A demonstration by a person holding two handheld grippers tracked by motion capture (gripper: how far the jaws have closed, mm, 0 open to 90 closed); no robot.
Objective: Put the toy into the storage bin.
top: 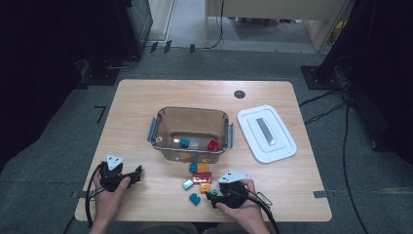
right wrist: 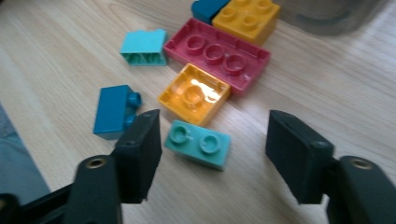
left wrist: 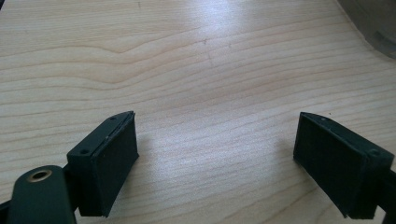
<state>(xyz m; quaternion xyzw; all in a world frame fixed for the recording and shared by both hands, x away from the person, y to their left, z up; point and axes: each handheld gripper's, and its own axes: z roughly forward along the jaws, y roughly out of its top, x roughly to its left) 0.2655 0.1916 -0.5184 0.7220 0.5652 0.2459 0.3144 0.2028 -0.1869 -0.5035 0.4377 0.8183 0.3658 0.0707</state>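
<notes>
Several toy bricks lie on the wooden table in front of a clear plastic bin (top: 190,124). My right gripper (right wrist: 215,135) is open and low over the table, its jaws on either side of a mint two-stud brick (right wrist: 198,144); the left pad sits close to the brick and the right pad stands well clear. Just beyond lie an upturned orange brick (right wrist: 194,93), a long red brick (right wrist: 217,53), a light blue brick (right wrist: 143,46) and a dark blue brick (right wrist: 112,111). My left gripper (left wrist: 215,126) is open over bare wood at the table's near left (top: 138,173).
Inside the bin lie a teal brick (top: 184,143) and a red brick (top: 213,145). The bin's white lid (top: 266,132) rests flat to its right. An orange square brick (right wrist: 247,16) and a dark teal one (right wrist: 208,7) sit against the bin's near wall.
</notes>
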